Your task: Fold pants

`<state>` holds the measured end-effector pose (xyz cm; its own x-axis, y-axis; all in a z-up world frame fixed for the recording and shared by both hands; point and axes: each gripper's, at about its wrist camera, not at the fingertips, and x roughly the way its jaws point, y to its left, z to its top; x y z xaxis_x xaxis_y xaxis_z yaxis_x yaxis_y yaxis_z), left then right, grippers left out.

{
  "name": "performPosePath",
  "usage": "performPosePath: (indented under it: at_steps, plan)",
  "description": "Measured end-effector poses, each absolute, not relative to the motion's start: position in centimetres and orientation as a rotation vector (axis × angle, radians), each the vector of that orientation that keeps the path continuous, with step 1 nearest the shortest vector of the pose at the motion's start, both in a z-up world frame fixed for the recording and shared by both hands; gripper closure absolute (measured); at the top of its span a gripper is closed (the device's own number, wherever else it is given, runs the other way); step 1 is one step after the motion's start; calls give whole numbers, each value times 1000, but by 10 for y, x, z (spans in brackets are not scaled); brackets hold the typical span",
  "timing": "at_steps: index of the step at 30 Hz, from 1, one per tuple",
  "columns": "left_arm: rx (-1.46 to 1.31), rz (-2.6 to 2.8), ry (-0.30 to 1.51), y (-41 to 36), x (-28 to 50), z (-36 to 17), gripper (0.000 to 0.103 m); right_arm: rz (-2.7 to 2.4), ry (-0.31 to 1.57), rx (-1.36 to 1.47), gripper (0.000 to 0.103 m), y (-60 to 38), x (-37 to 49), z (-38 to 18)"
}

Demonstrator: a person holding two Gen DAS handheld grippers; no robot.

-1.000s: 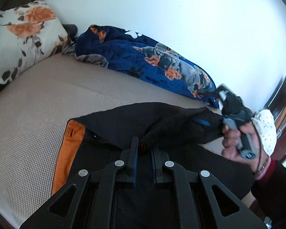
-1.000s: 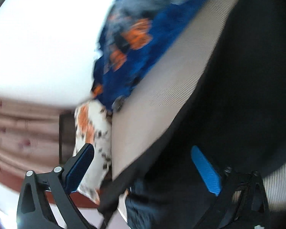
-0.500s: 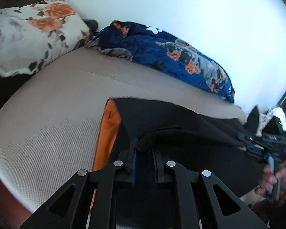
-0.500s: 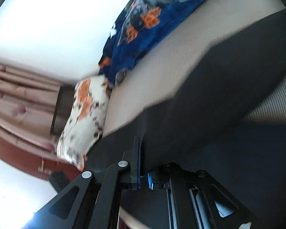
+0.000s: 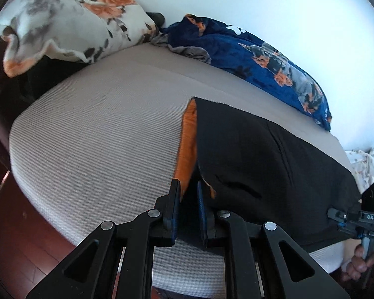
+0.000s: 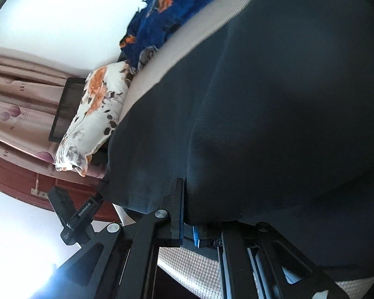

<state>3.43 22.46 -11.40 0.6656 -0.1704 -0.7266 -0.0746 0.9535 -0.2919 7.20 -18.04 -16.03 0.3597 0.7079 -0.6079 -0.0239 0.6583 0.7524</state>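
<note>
My left gripper (image 5: pixel 188 194) and right gripper (image 6: pixel 188 214) each clench the pants' (image 5: pixel 261 162) near edge, toward five o'clock on the mattress (image 5: pixel 99 137), keeping the fold taut.

— How was the light?
— Bright daylight; the white wall (image 5: pixel 274 5) glared, and the right wrist view's lower left corner blew out.
— Sharpness?
— The pillow (image 5: pixel 69 20) smeared at the edge, fisheye bent the bed (image 5: pixel 99 129), and the black pants (image 6: pixel 274 104) lost detail in shadow.
</note>
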Motion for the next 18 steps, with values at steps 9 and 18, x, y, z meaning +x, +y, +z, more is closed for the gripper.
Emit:
performPosePath:
  at_steps: [9,18]
  plan:
    - [-259,115,752,239,24,-94,89,526,1159,735,96,-178,58,-172]
    - [-135,-209,795,137,20,-89,89,525,1150,742,96,-174,57,-174]
